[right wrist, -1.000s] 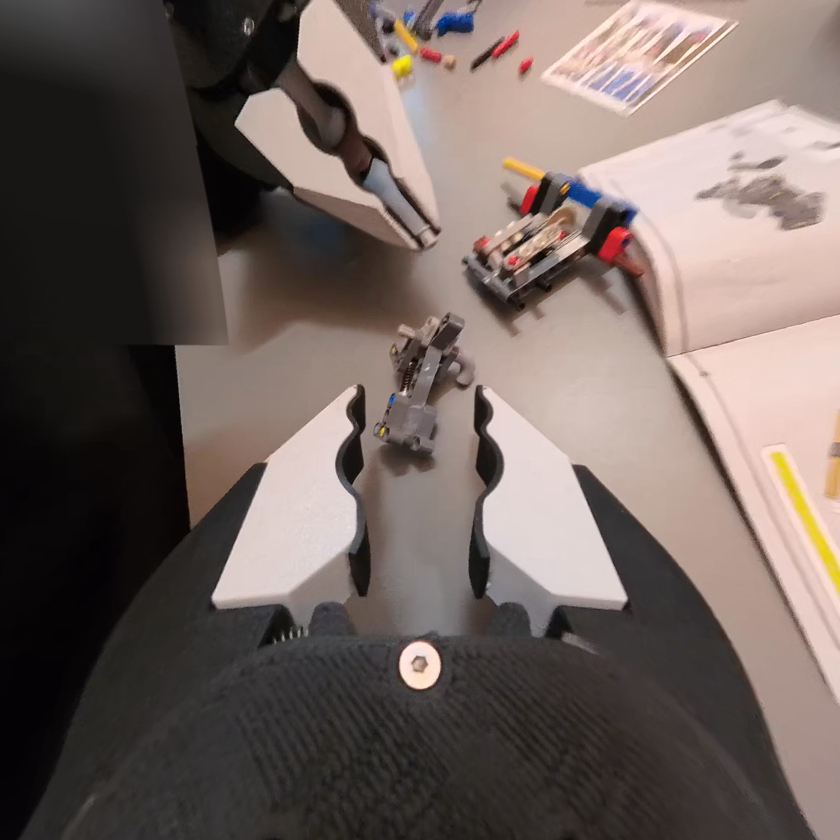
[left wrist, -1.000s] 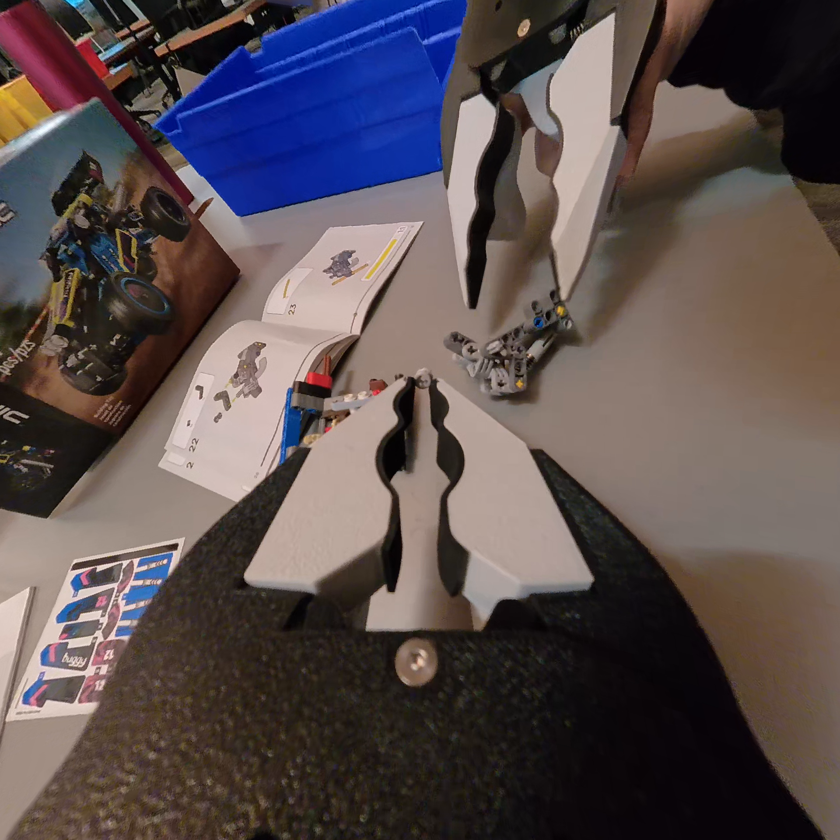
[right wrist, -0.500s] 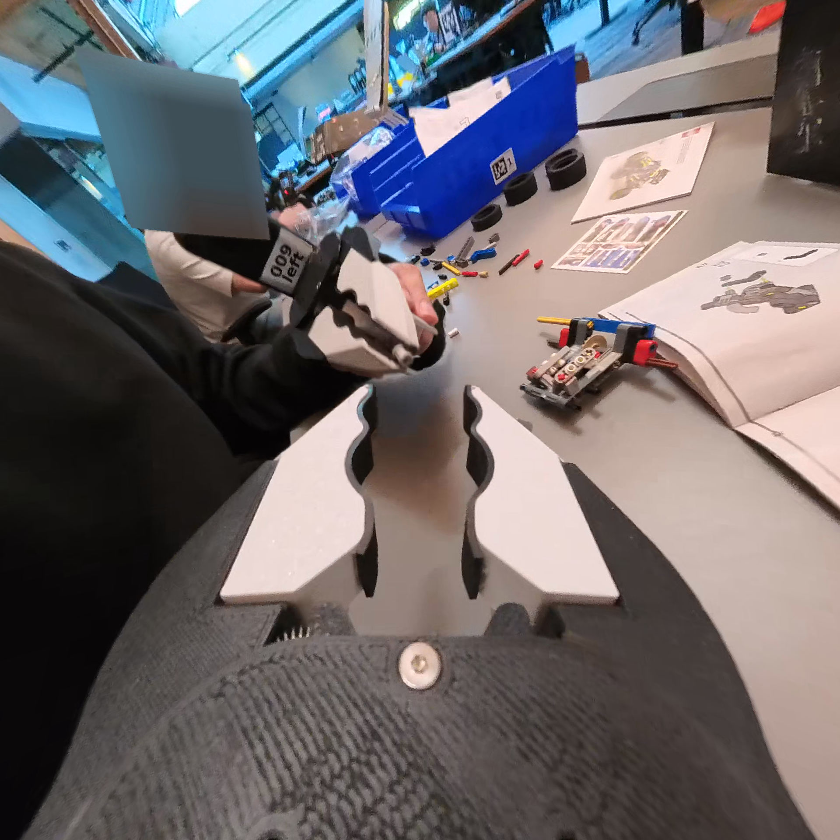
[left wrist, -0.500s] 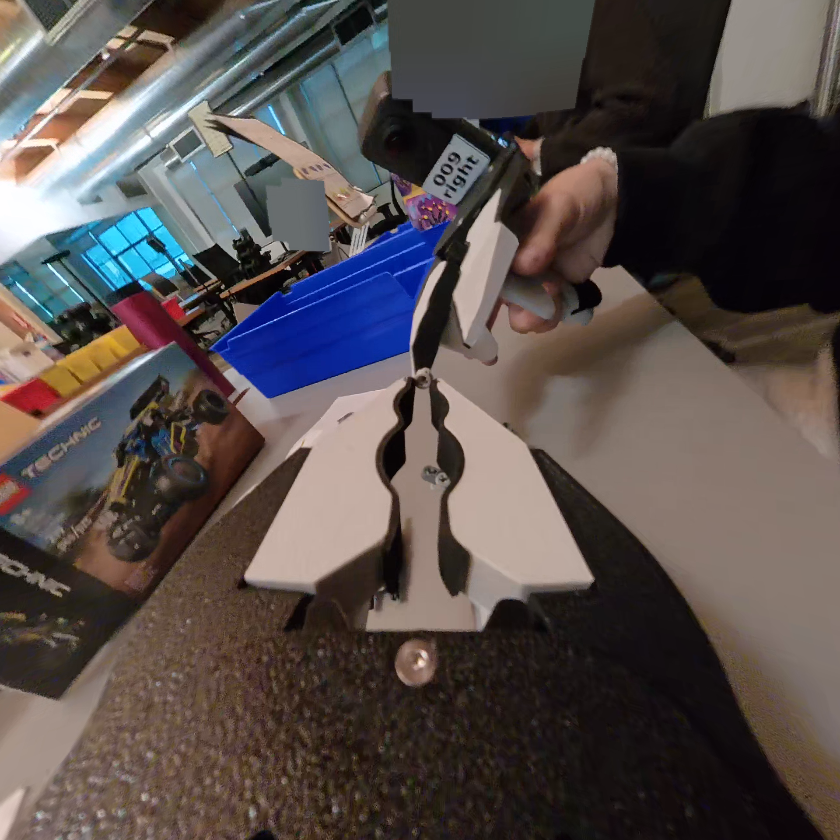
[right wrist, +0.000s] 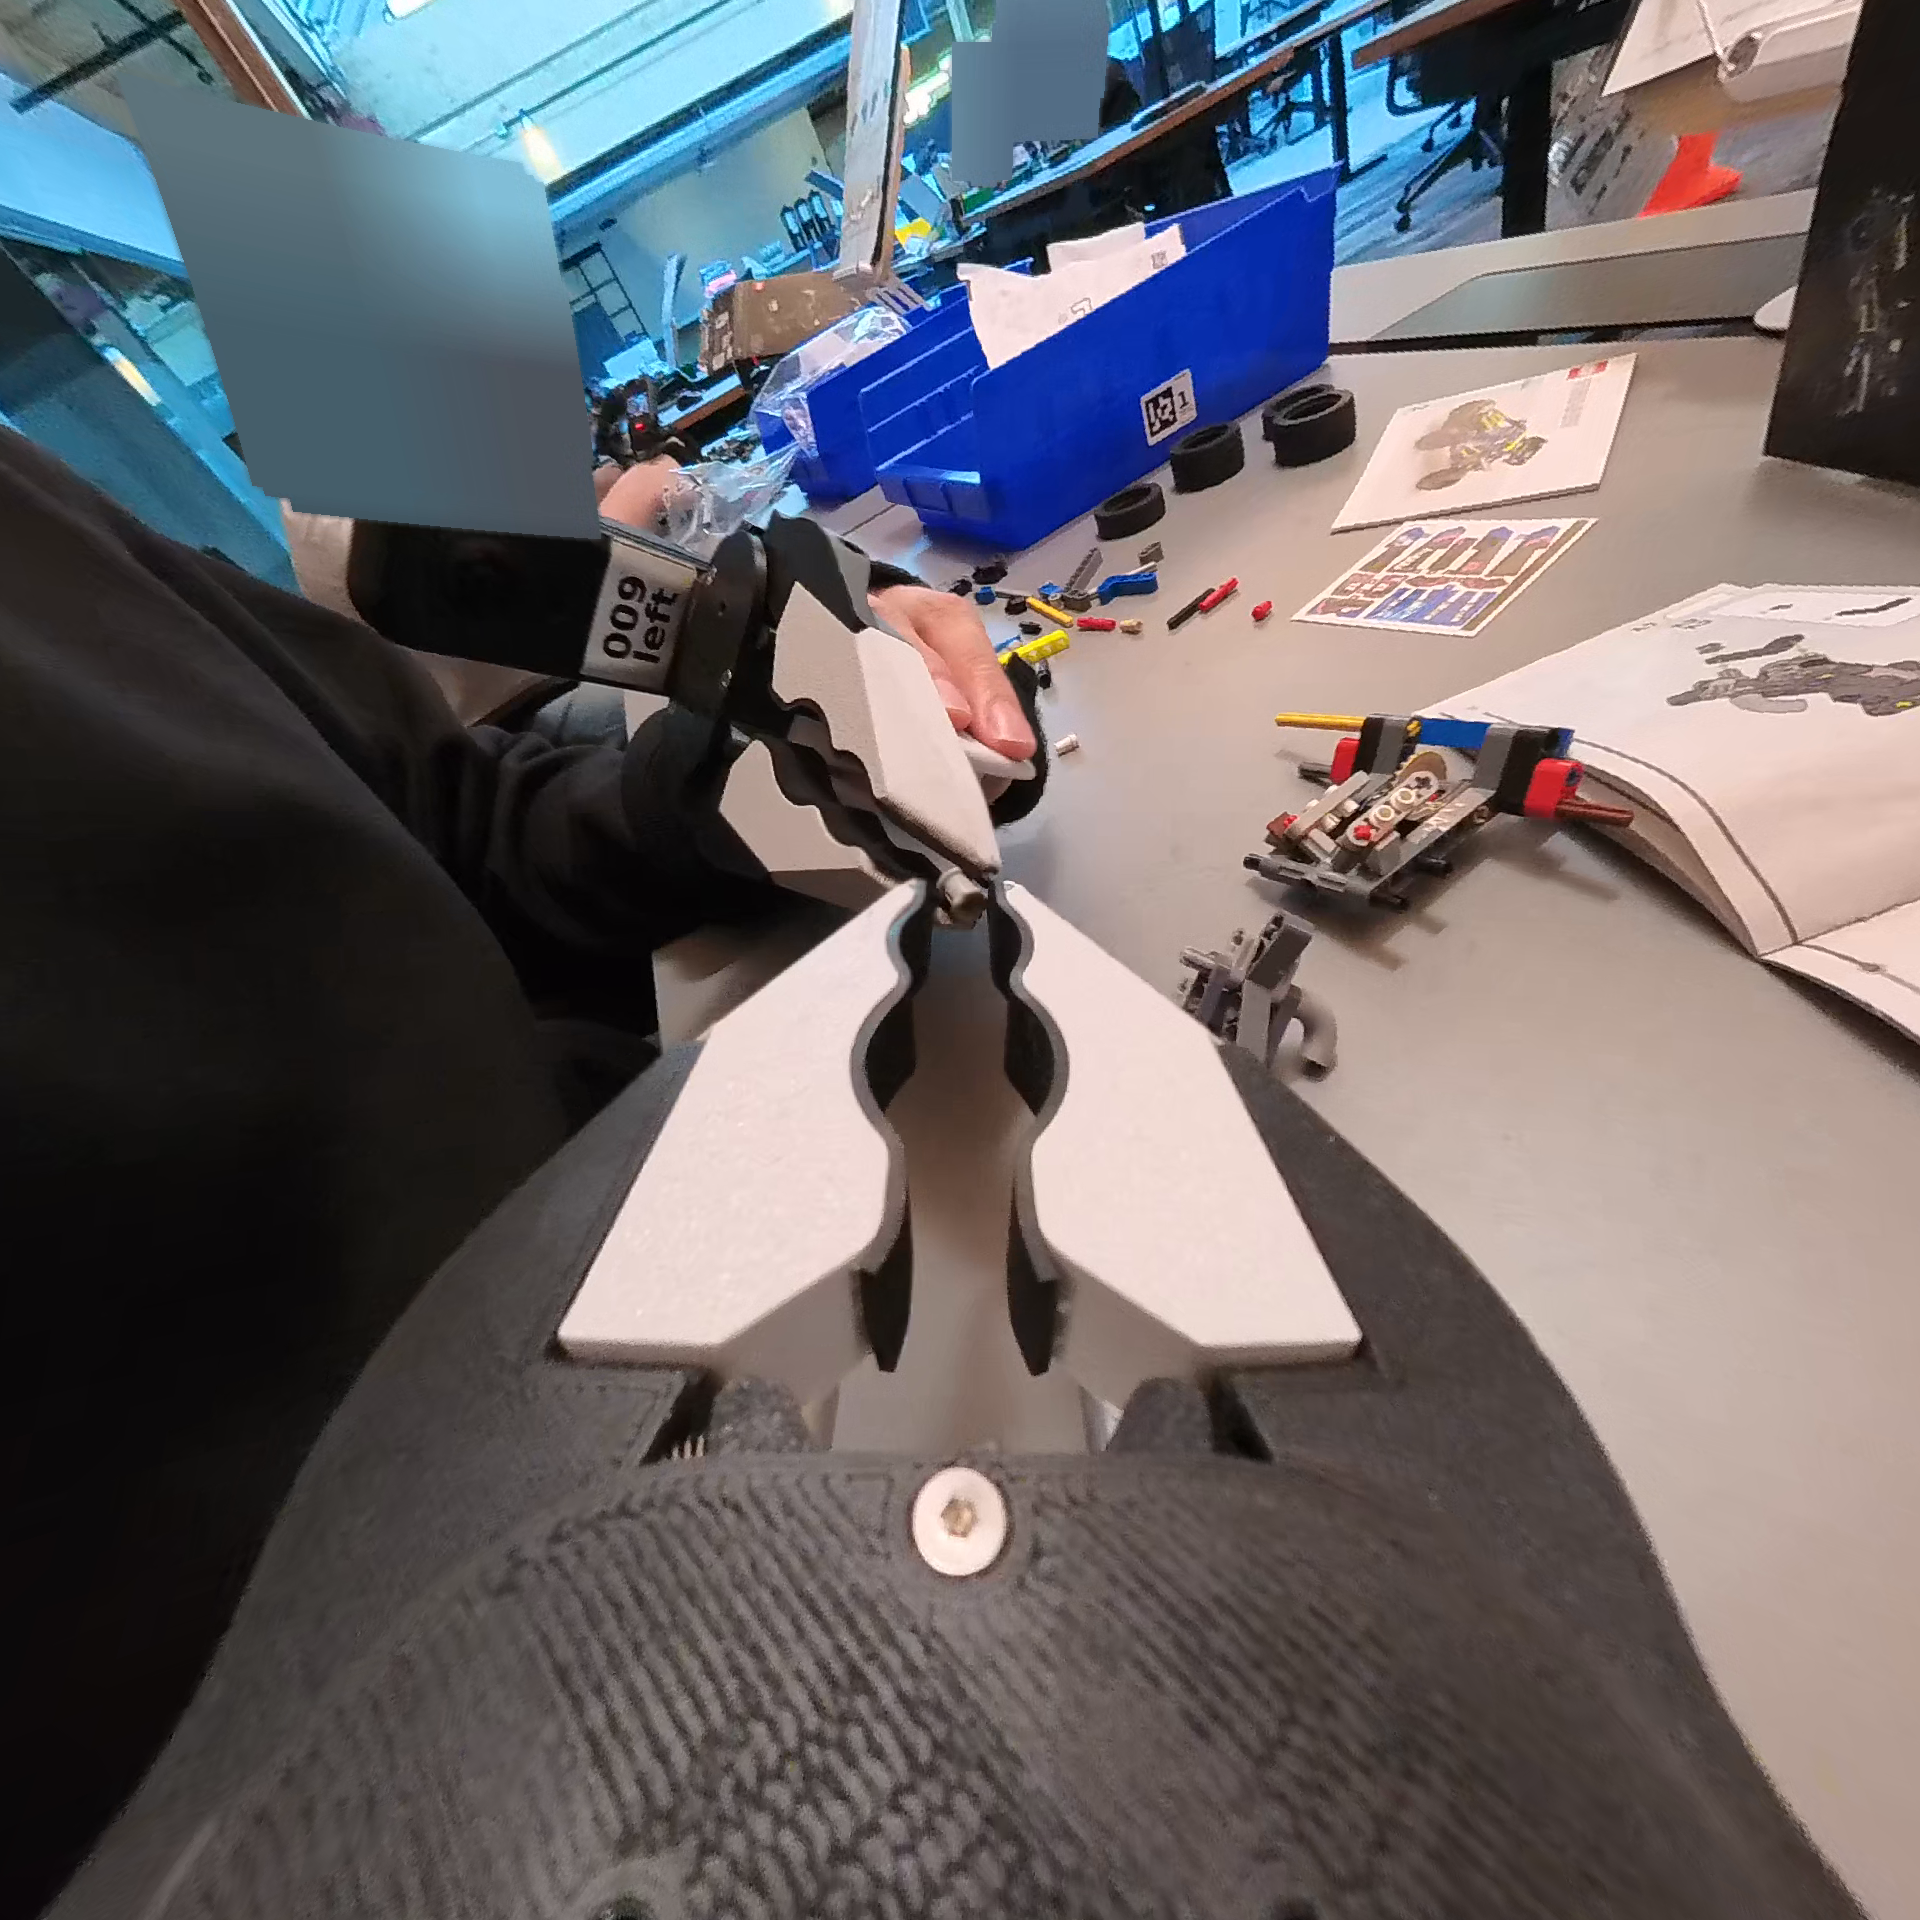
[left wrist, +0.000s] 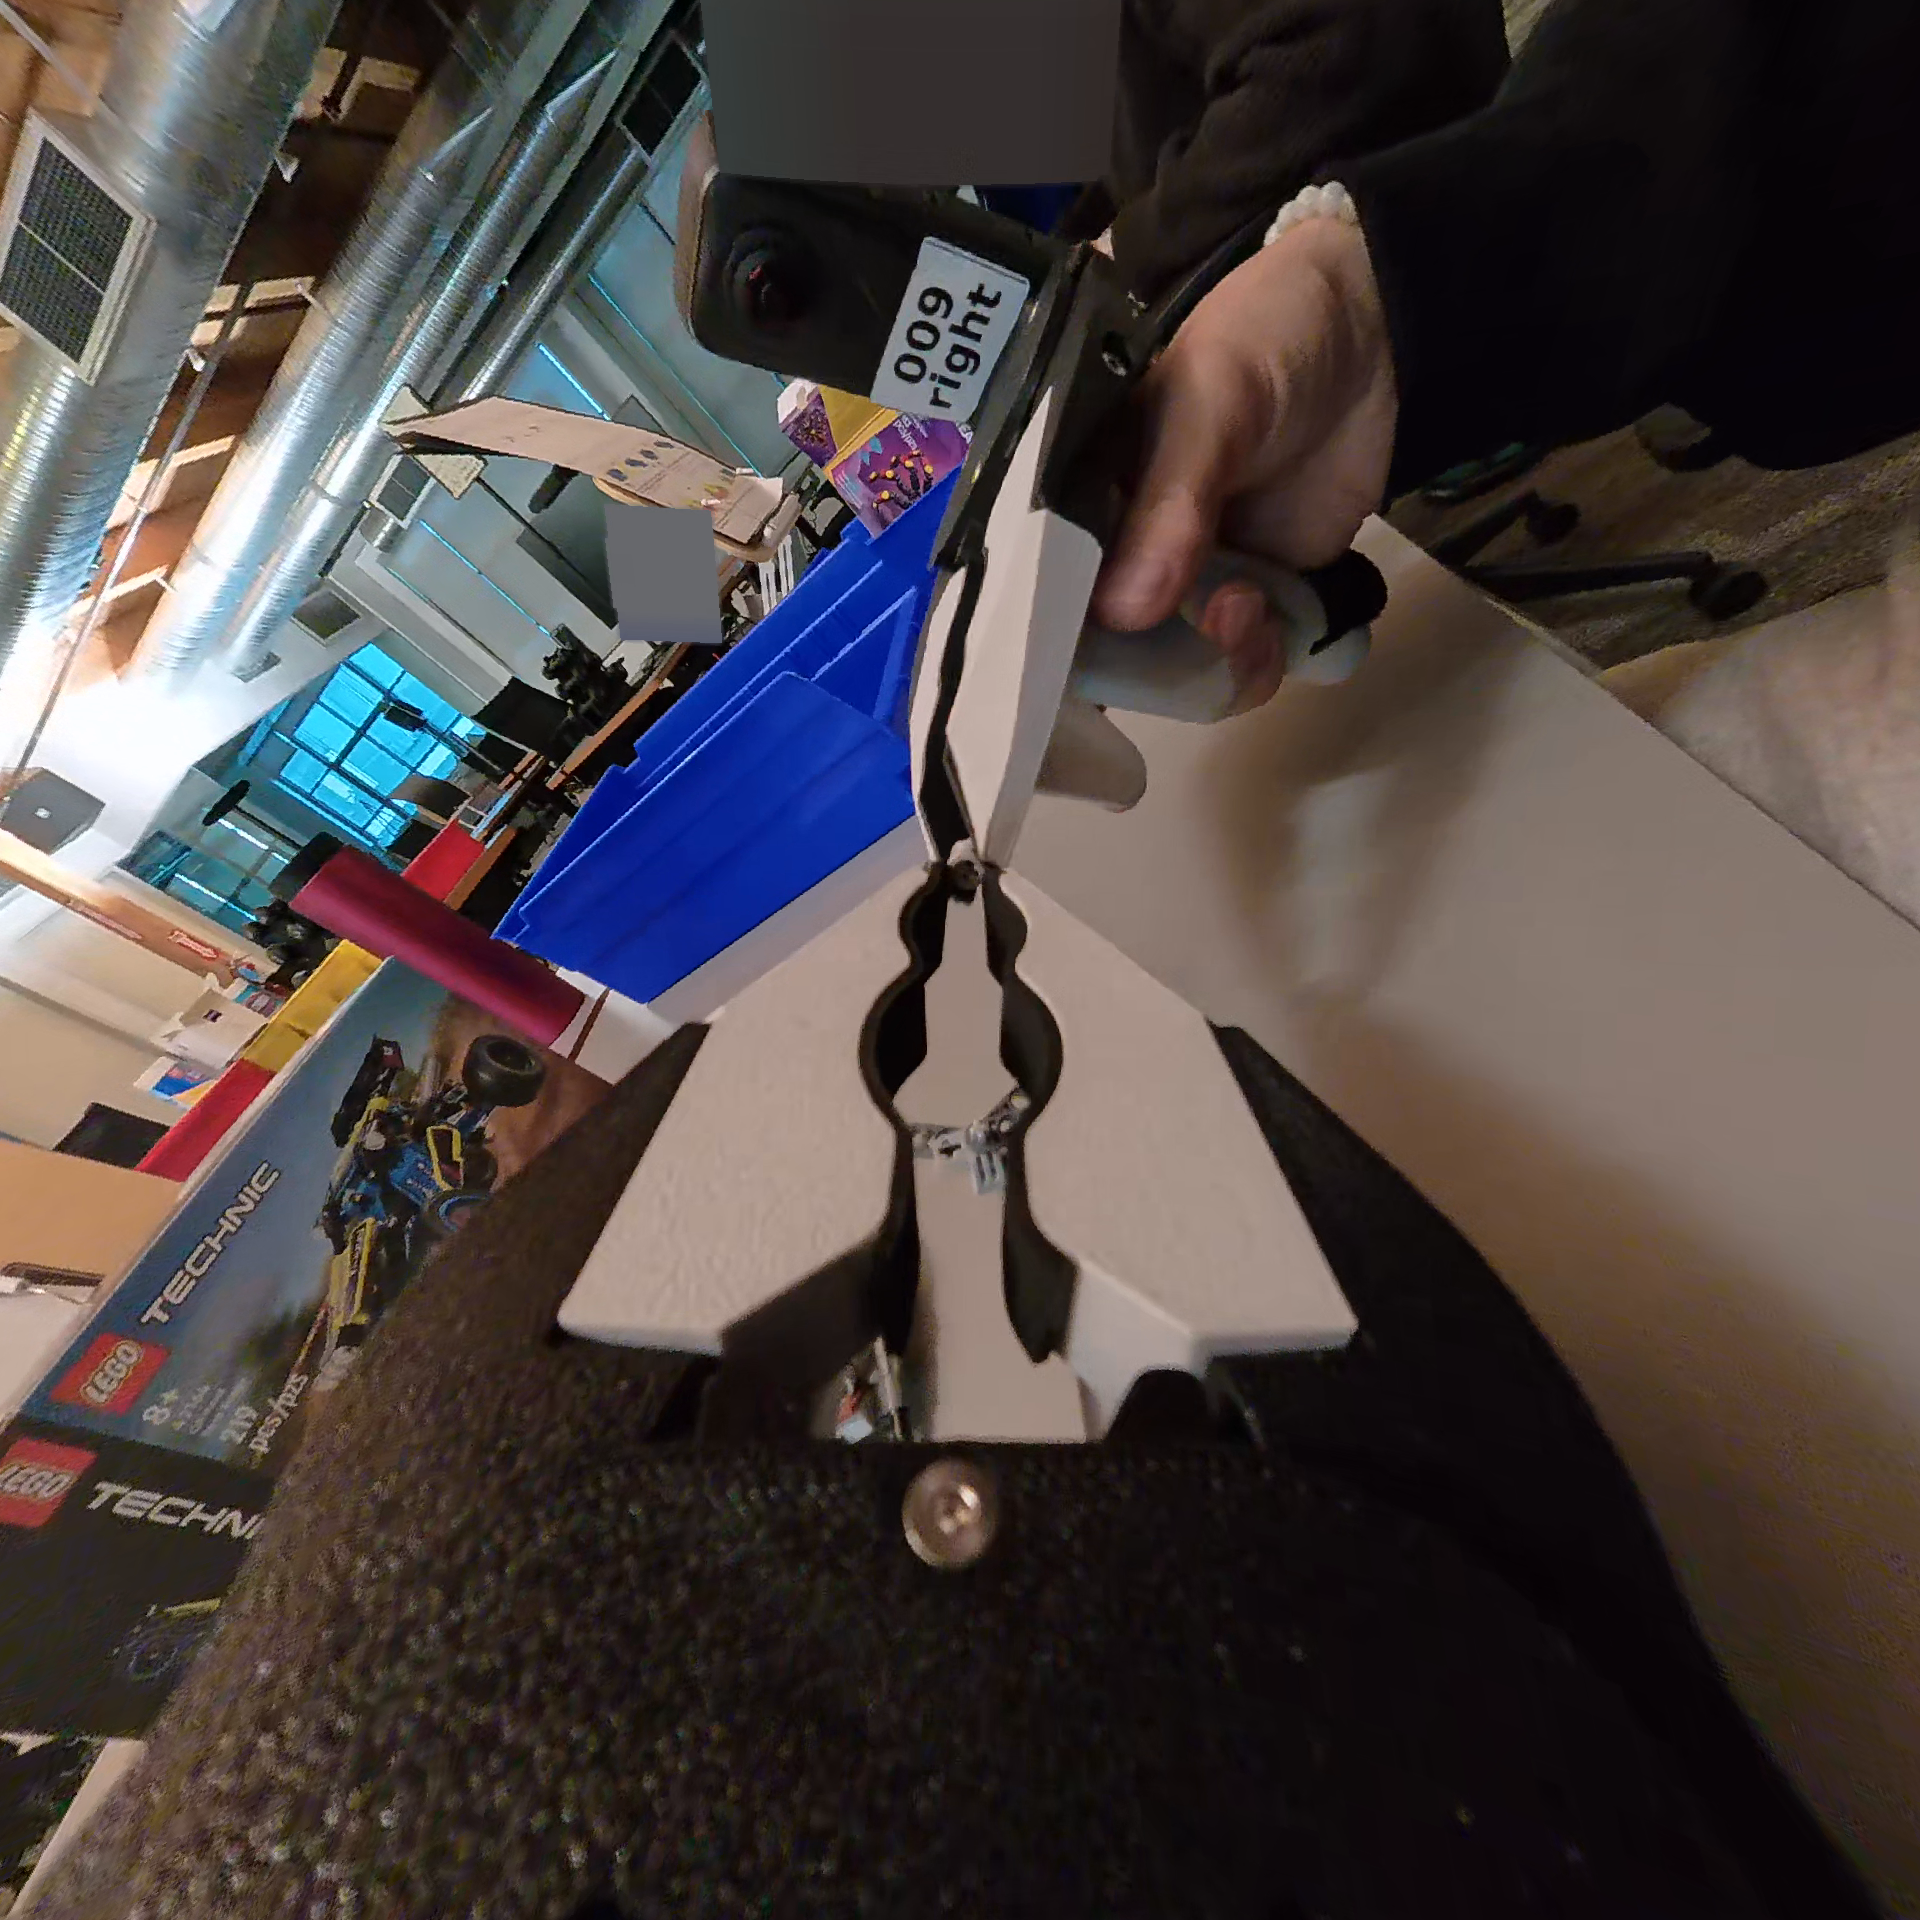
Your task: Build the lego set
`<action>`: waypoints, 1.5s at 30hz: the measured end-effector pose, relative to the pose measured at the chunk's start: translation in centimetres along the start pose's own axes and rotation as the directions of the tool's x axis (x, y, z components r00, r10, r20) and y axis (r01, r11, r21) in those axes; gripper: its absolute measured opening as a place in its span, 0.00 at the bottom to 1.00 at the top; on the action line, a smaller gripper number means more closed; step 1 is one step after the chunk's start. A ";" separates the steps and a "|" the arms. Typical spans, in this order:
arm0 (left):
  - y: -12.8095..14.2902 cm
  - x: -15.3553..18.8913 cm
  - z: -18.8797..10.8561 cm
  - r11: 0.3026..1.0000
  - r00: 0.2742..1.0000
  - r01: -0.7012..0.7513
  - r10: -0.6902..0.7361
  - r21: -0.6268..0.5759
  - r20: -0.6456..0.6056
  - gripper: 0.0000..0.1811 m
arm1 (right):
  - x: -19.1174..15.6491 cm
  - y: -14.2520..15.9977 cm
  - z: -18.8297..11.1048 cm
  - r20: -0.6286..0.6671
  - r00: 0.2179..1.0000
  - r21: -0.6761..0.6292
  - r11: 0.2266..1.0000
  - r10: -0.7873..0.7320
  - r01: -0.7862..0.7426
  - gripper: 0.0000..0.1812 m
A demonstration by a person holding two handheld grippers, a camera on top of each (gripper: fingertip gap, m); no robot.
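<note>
The small grey peg (right wrist: pixel 961 896) pinched where the two tongs meet is mostly covered by their tips, so its shape cannot be made out. In the left wrist view, the small grey assembly (left wrist: pixel 971 1138) on the table is glimpsed only through the gap of the left tongs (left wrist: pixel 964 883). The set box (left wrist: pixel 197 1340) is cut off by the left edge, and the open instruction booklet (right wrist: pixel 1766 748) by the right edge.

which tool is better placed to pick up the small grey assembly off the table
Right, likely: the grey assembly lies on the table just beside the right tool. The left tool is farther off, shut on the grey pin.
</note>
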State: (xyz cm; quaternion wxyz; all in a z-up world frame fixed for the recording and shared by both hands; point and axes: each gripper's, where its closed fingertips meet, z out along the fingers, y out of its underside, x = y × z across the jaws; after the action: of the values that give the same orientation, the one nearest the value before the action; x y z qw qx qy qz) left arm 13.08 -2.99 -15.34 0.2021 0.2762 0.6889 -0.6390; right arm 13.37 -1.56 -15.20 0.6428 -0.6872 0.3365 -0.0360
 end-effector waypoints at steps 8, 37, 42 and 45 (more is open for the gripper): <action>2.4 0.0 0.0 0.989 0.999 -0.038 0.038 -0.143 -0.007 0.03 | 2.1 0.7 0.5 -0.207 0.960 -0.143 0.977 -0.187 0.160 0.03; 7.3 5.3 -3.8 0.755 0.827 0.302 -0.512 -0.581 -0.235 0.06 | 1.5 8.5 1.8 -0.087 0.889 -0.630 0.717 -0.449 0.300 0.07; 7.9 5.4 -3.2 0.687 0.765 0.377 -0.610 -0.622 -0.209 0.08 | 1.3 8.4 2.0 -0.135 0.887 -0.600 0.749 -0.442 0.282 0.05; 8.3 5.4 -2.9 0.672 0.783 0.381 -0.600 -0.635 -0.165 0.07 | 1.4 8.2 1.8 -0.158 0.891 -0.575 0.773 -0.426 0.268 0.05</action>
State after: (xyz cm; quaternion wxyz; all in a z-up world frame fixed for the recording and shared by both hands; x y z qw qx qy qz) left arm 14.49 0.79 -24.83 -0.0378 0.1156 0.9205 -0.3712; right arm 11.90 -0.23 -23.46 0.3515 -0.8778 0.2860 -0.1555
